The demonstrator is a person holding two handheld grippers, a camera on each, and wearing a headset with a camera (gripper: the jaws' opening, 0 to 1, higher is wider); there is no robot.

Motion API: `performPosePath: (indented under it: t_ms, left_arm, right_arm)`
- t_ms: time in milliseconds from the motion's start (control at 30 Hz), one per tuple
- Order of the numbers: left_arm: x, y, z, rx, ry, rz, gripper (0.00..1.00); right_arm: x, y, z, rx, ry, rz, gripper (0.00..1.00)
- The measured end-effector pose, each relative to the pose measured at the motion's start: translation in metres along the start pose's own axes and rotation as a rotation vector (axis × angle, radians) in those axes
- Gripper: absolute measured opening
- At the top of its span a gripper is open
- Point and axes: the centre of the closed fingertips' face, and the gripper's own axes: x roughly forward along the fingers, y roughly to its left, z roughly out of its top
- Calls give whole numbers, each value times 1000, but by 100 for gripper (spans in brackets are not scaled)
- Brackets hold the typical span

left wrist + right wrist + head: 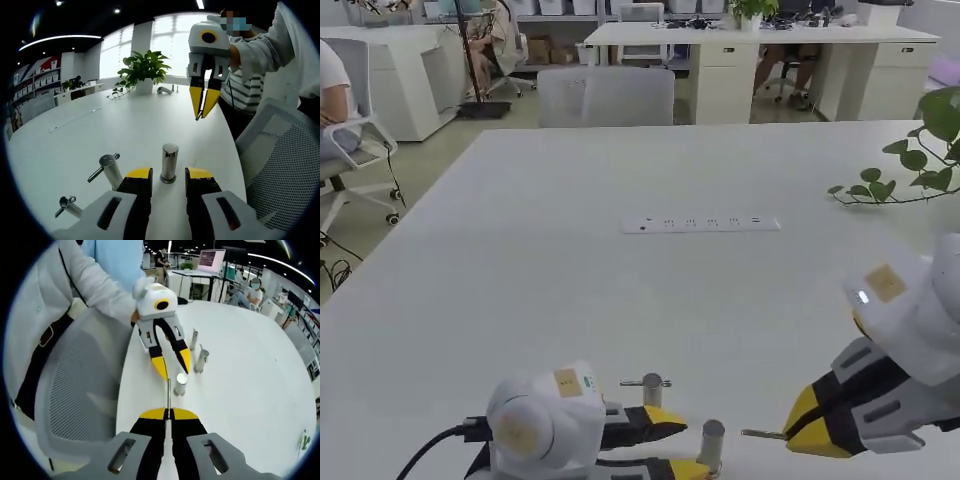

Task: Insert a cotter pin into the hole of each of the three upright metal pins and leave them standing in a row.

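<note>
We took the bare metal pin (169,162) as our marker, since everything else was arranged around it. It stood upright on the white worktop (620,290), the one of three with no cotter pin through it.

The left tongs (169,173) were spread open with one jaw on each side of that pin, close by but with a gap showing on both sides. We judged they were set there to close on it and steady it, so that a sideways push would not tip it over.

The right tongs (169,413) were pinched shut on a cotter pin (169,392). They held it by one end, so its free length stuck straight out toward the top of the bare metal pin, with the tip near it and not touching. That end-on hold made sense to us. The cotter pins in the other two lay crosswise, so this one had to come in from the side (we could not make out the hole itself).

Beyond the bare metal pin, on the side away from the right tongs, stood the nearer fitted pin (111,170) and the farther fitted pin (70,205), each with a cotter pin through its top. The three made a rough line, so in our judgement the row wanted only this last one filled.
</note>
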Motion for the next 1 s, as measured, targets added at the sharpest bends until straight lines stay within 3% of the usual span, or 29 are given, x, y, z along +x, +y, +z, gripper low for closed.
performPosePath:
  t_ms: [367,1000]
  left_arm:
    - [11,-2,-10,5,-19,-1,24]
    - [27,-6,-6,19,-63,-7,16]
  right_arm:
    - [4,-12,-13,-7,46,-3,4]
    - [15,-19,-18,-3,77,14,4]
